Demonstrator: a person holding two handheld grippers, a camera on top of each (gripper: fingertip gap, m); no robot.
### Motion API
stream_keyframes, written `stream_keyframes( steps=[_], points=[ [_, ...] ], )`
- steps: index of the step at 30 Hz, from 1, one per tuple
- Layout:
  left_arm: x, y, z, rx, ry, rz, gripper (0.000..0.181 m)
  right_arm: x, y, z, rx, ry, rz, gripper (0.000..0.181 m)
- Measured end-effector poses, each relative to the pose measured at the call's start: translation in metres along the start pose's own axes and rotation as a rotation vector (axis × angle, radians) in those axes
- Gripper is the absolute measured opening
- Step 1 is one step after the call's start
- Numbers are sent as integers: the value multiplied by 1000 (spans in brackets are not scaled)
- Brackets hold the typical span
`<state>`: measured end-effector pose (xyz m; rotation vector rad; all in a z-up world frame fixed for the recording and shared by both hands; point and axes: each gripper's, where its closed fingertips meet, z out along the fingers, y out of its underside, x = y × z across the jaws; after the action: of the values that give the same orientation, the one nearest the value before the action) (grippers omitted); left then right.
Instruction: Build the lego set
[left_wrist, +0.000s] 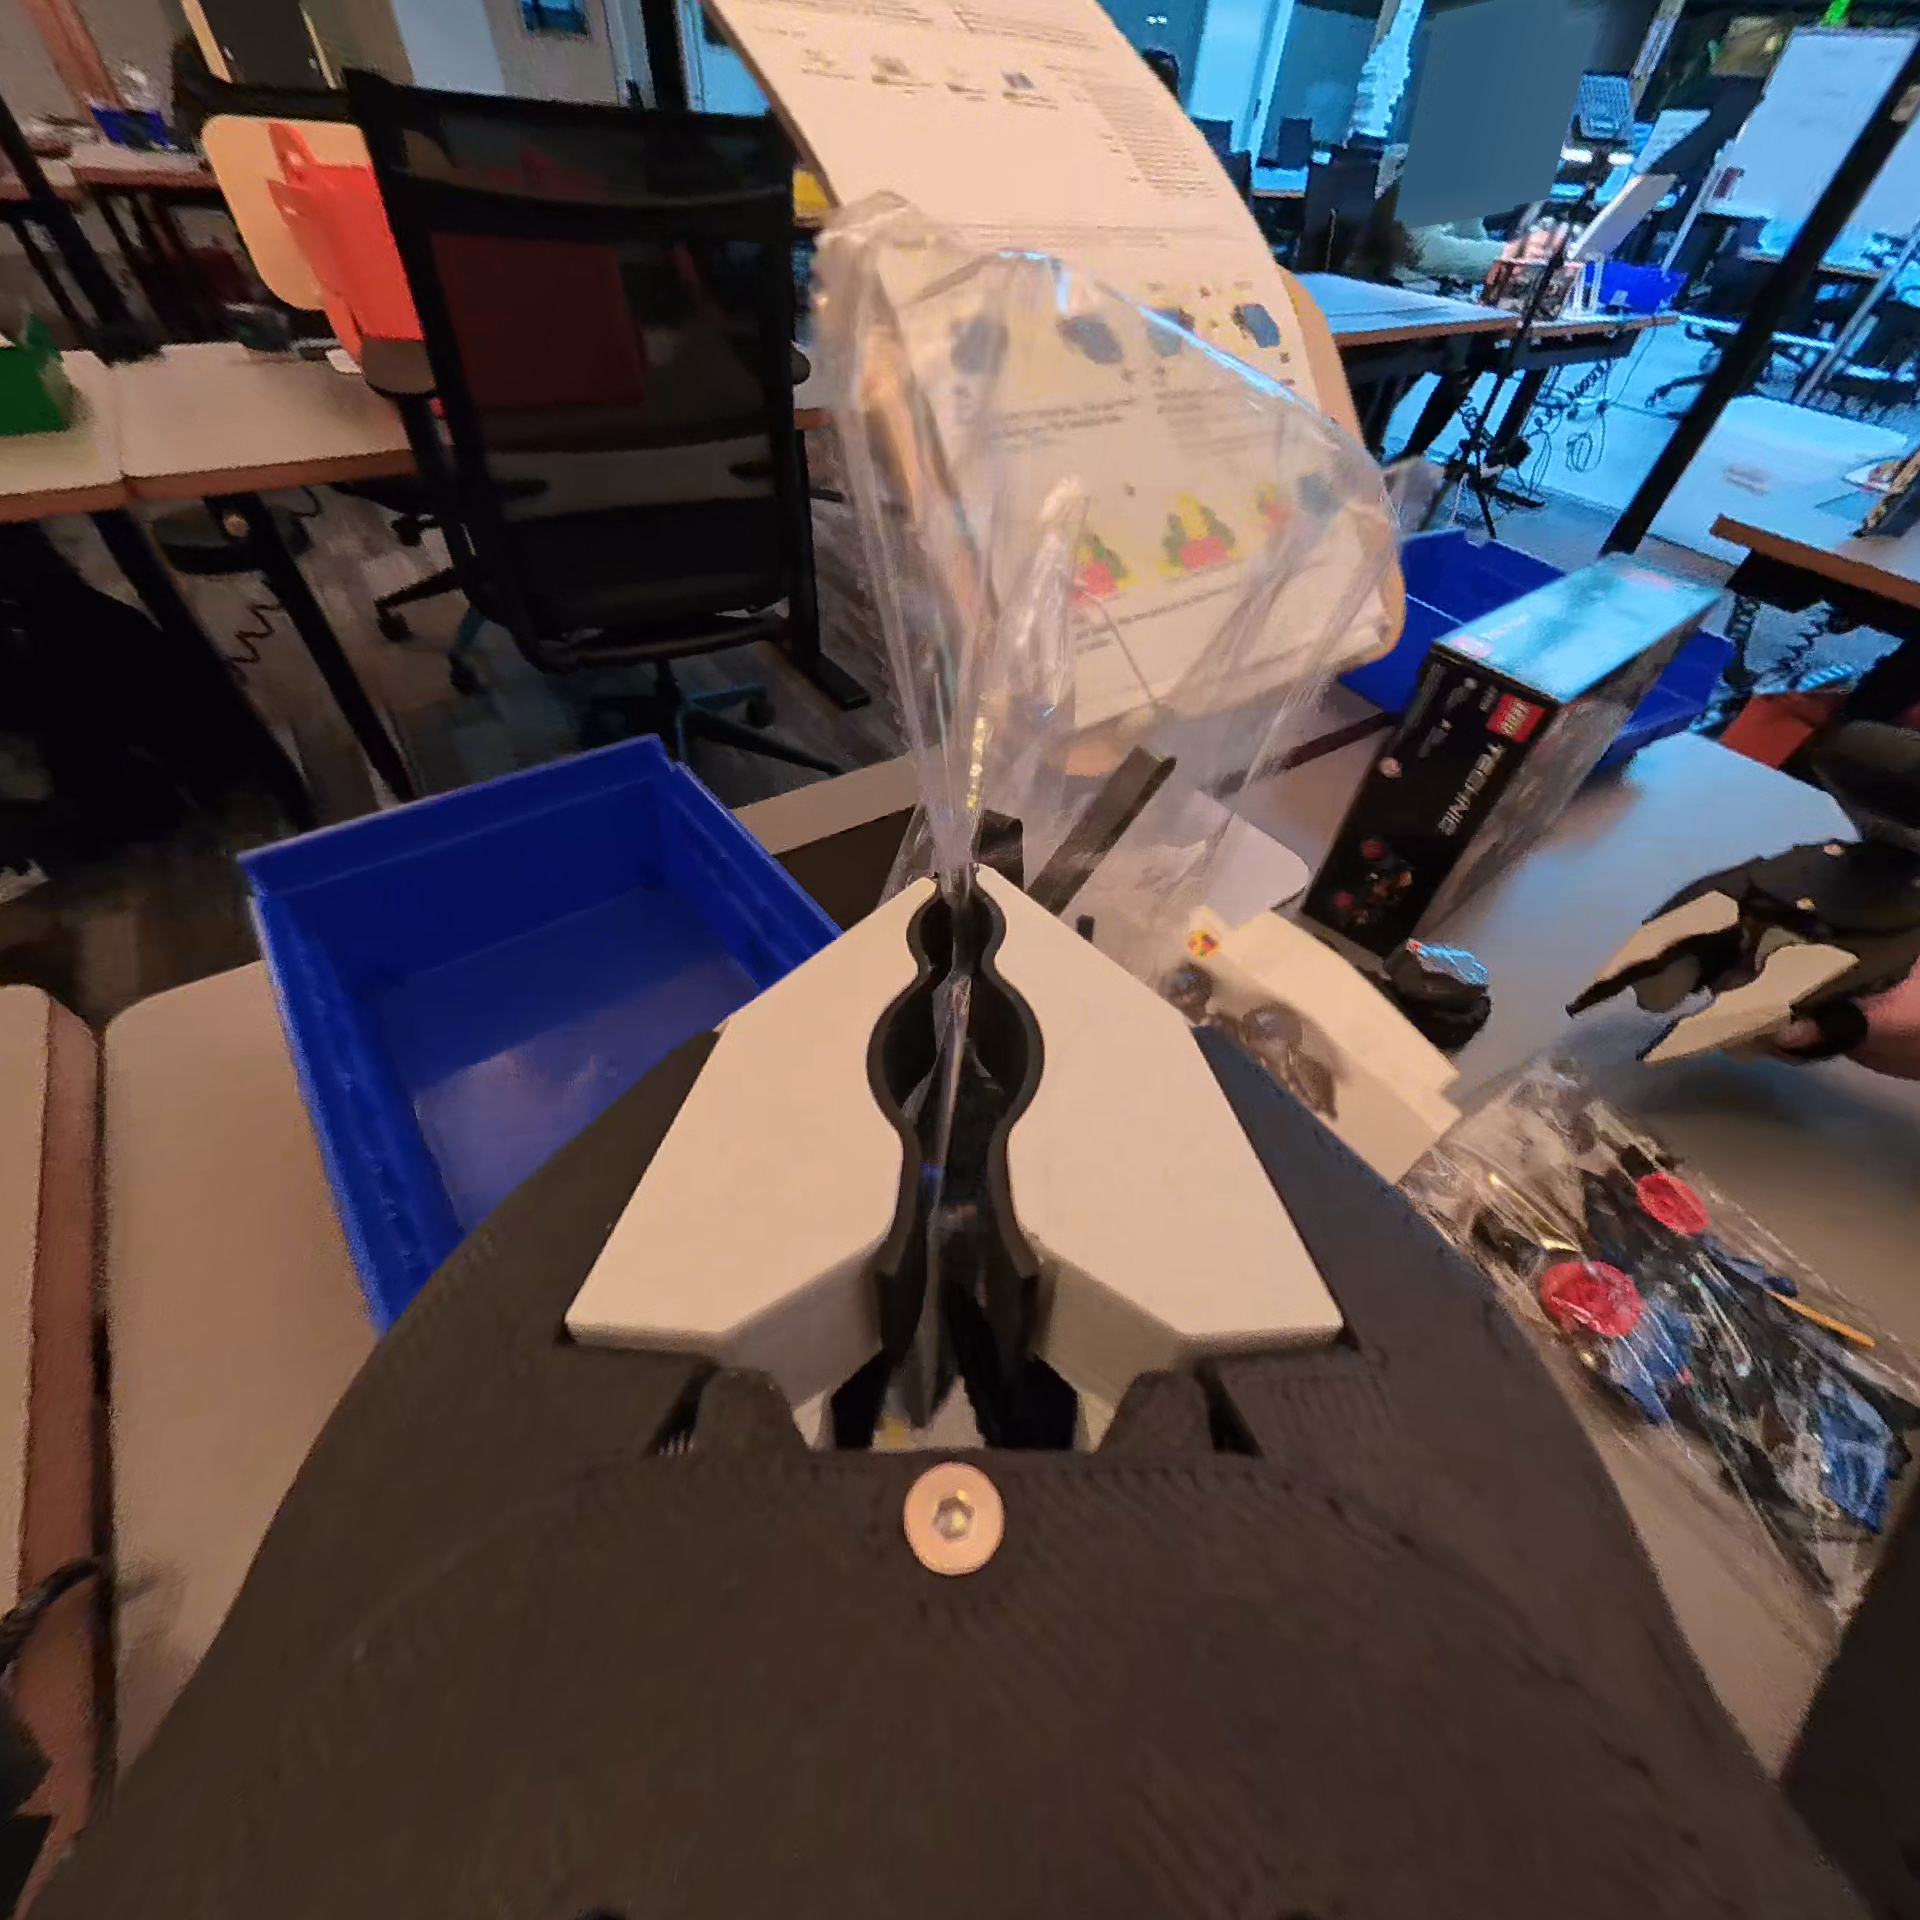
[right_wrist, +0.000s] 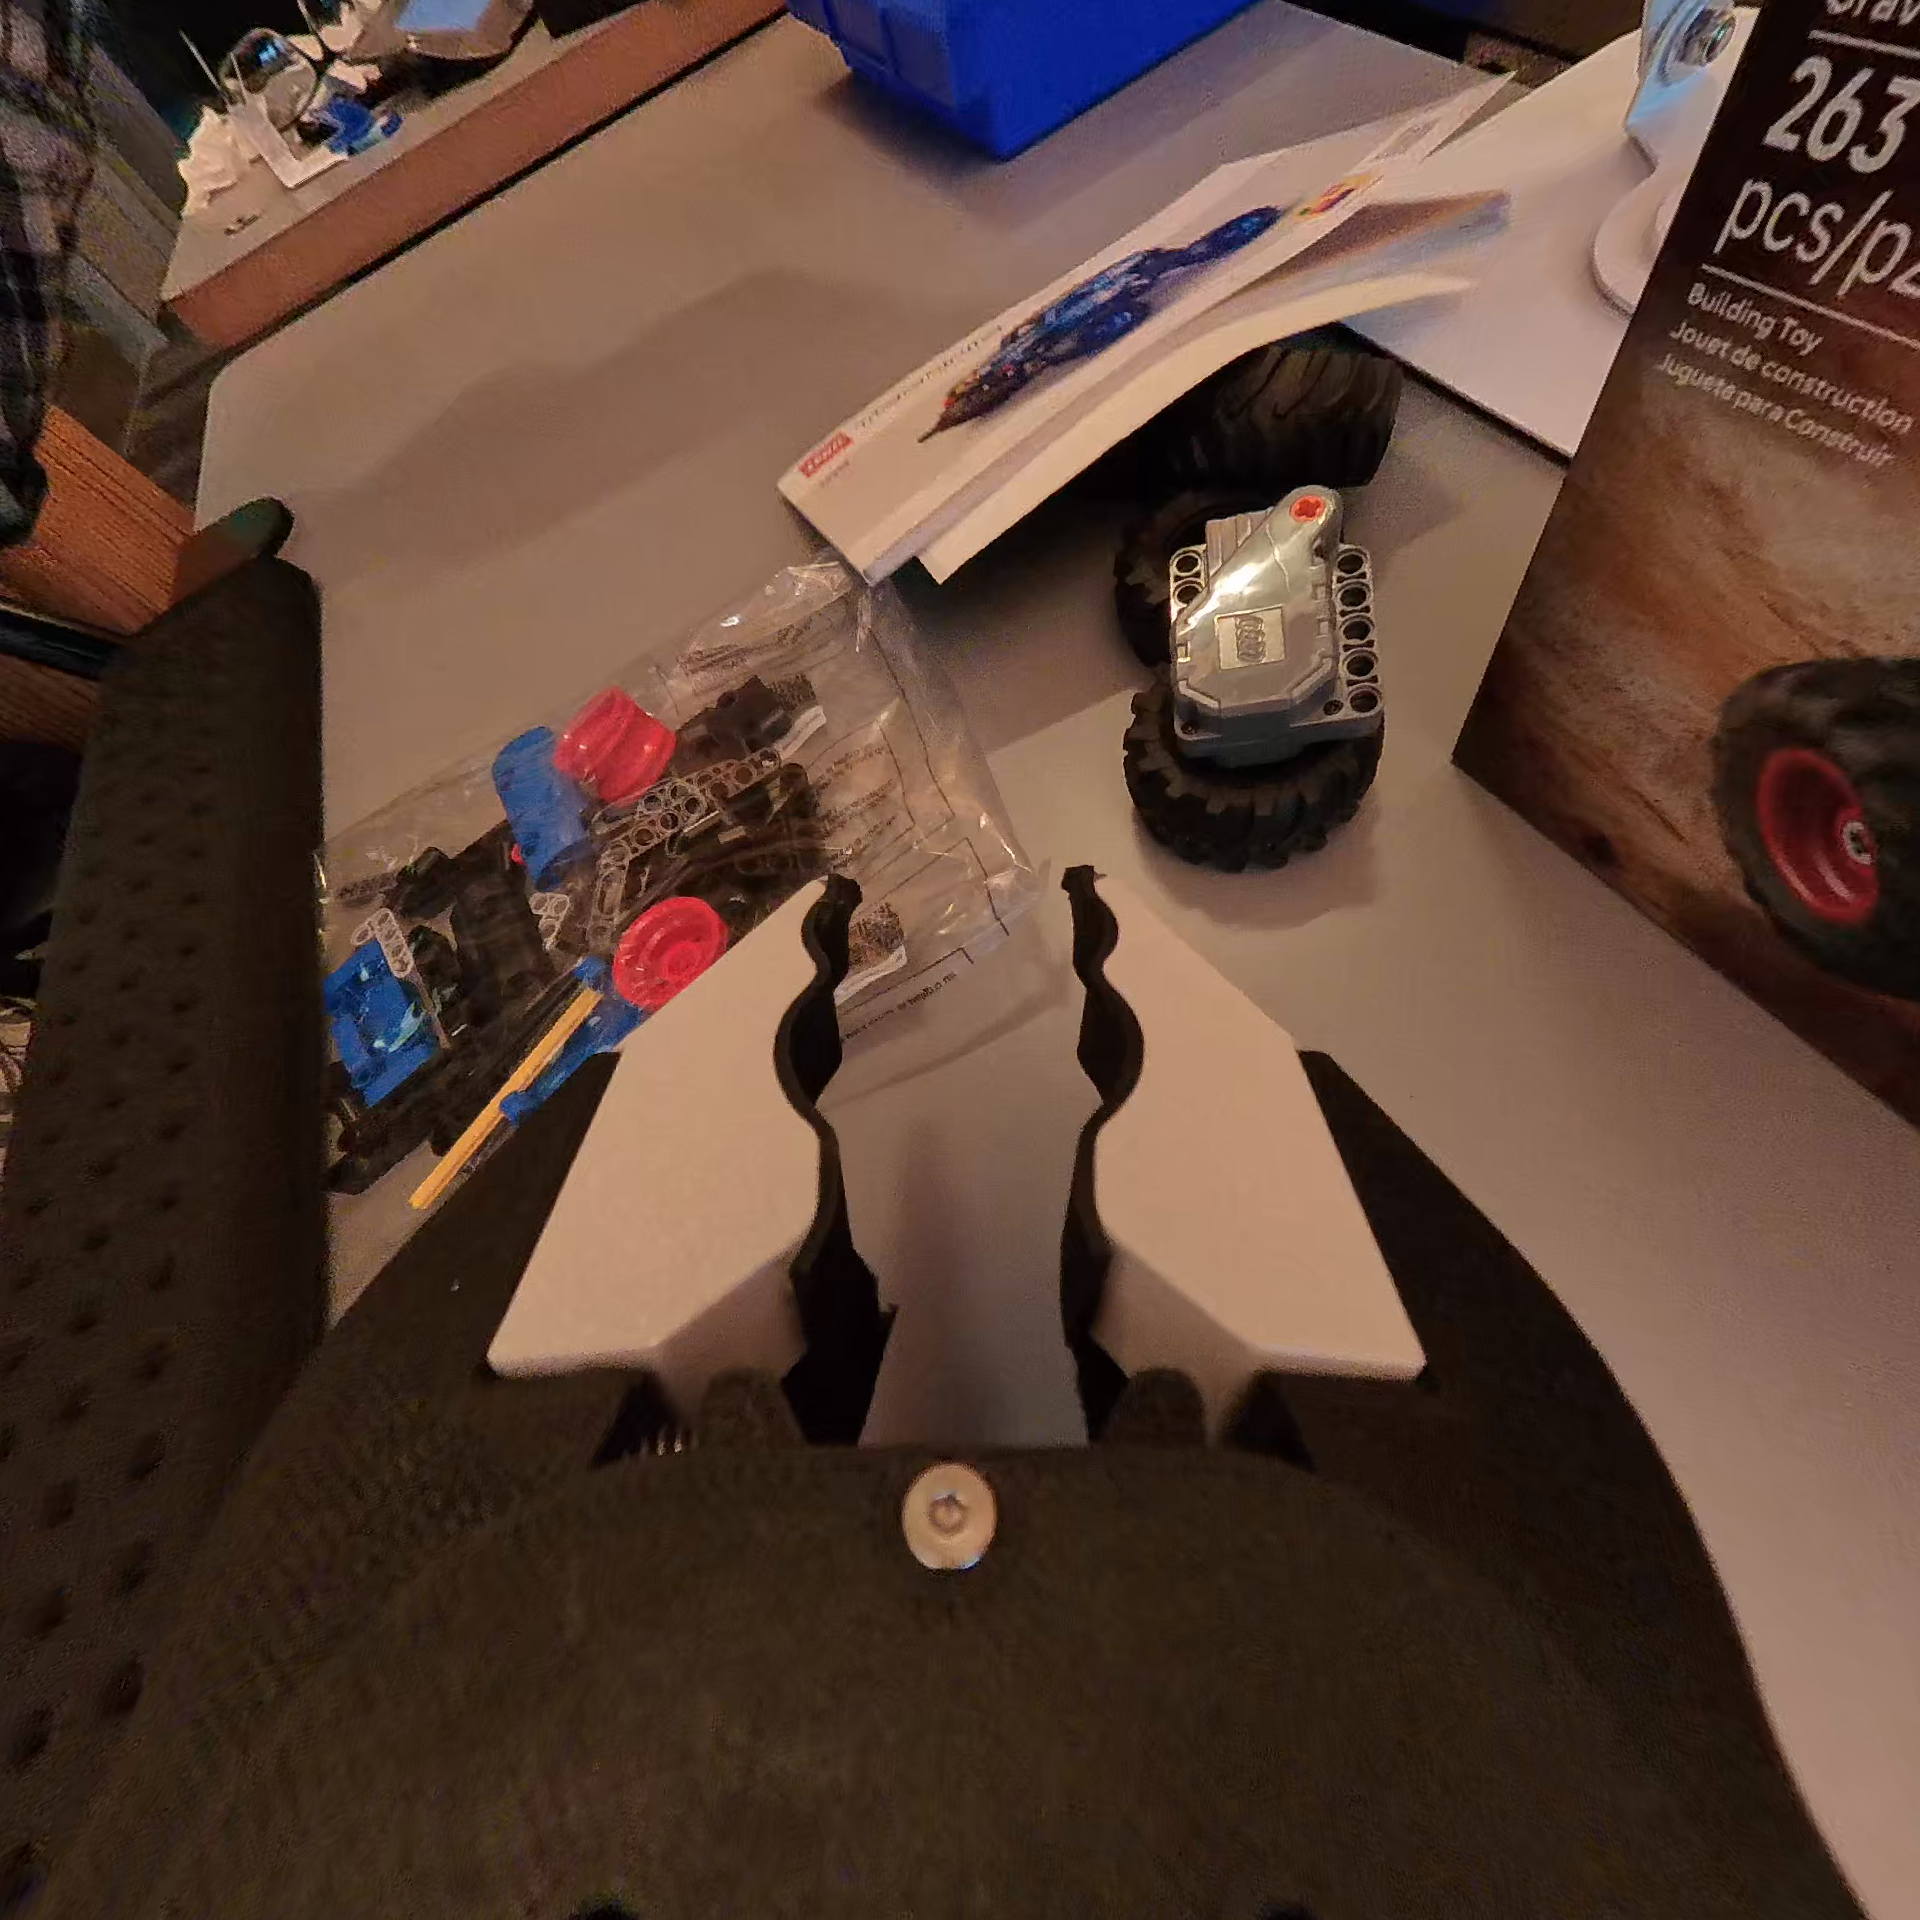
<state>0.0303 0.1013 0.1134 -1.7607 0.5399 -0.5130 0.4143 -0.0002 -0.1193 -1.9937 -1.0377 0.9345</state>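
Lego parts bag (right_wrist: 665, 883) lay sealed on the table (right_wrist: 1299, 1039); left gripper (left_wrist: 961, 894) clamped an empty clear bag (left_wrist: 1091, 499), right gripper (right_wrist: 961, 894) gaped, likely reaching next.

A shared lab or workshop hall is stretching out beyond the fingertips: rows of long tables (left_wrist: 1455, 312), a black office chair (left_wrist: 582, 395), whiteboards (left_wrist: 1808, 114), tripods (left_wrist: 1496, 416), and blue parts bins (left_wrist: 499, 997).

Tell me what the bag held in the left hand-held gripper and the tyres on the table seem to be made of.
Bag: thin clear plastic film, glossy; it crinkles and the printed sheet shows through it. Tyres: probably matte black rubber or soft plastic, with chunky moulded tread blocks; the look alone cannot settle which.
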Motion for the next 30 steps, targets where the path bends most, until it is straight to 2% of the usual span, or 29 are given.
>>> stream_keyframes(
  steps=[6, 11, 18, 21, 25, 27, 30],
  points=[
    [-61, -20, 25, -2, 7, -119, 0, 3, 2, 0, -7, 4, 7, 40],
    [-101, -1, 63, -79, 6, -193, 0, 5, 3, -1, 0, -4, 22, 39],
    [-113, 8, 101, -13, 163, -437, 0, 12, 11, 2, -19, -12, 53, 38],
    [-139, 26, 112, -67, 118, -520, 0, 14, 12, 2, -19, -16, 65, 38],
    [-179, 58, 124, -136, -6, -533, 12, 14, 15, 5, -30, -27, 72, 38],
    [-191, 69, 127, -177, -62, -472, 1, 13, 16, 6, -37, -29, 71, 38],
    [-196, 74, 131, -217, -88, -416, 0, 13, 17, 5, -40, -28, 69, 37]
  ],
)
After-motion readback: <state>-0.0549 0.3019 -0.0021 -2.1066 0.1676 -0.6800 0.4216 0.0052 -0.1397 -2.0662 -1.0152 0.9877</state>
